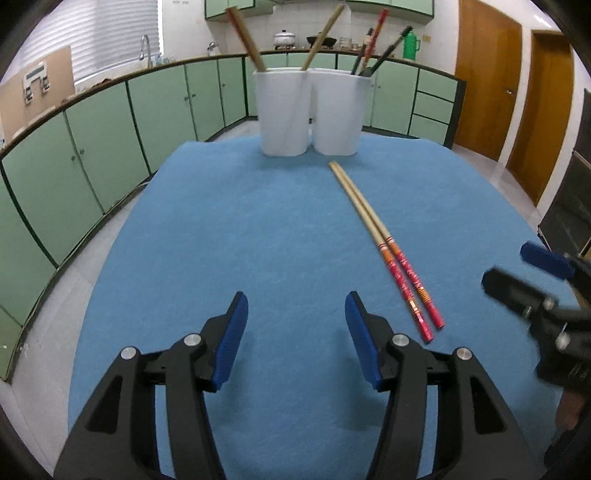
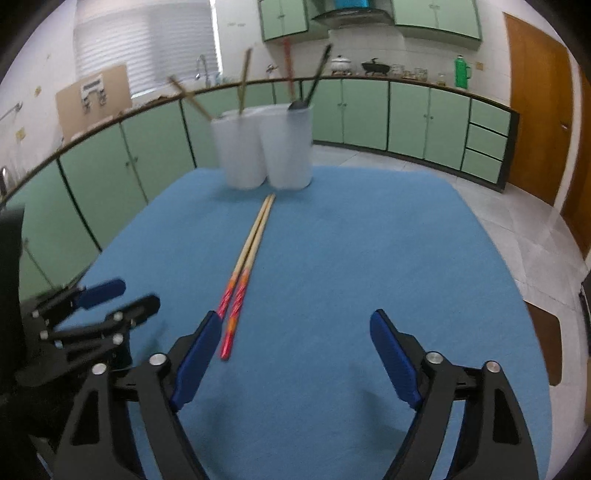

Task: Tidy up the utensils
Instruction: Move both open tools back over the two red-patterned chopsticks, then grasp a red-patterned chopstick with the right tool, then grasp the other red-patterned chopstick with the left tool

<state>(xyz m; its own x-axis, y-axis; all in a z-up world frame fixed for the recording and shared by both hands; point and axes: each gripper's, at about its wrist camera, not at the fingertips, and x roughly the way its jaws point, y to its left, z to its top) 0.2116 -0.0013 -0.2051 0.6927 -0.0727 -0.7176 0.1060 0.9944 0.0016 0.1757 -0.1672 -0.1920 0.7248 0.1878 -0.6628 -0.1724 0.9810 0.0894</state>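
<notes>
Where green cabinets (image 1: pixel 103 144) curve, blue cloth (image 1: pixel 258 229) (fuzzy) bears chopsticks (image 1: pixel 384 243).

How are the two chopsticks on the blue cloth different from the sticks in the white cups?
The chopsticks on the cloth lie flat; the sticks in the white cups stand leaning. The pair on the cloth lies side by side; the cup sticks splay apart. Both sets are long and thin, and one cup stick is red too.
</notes>
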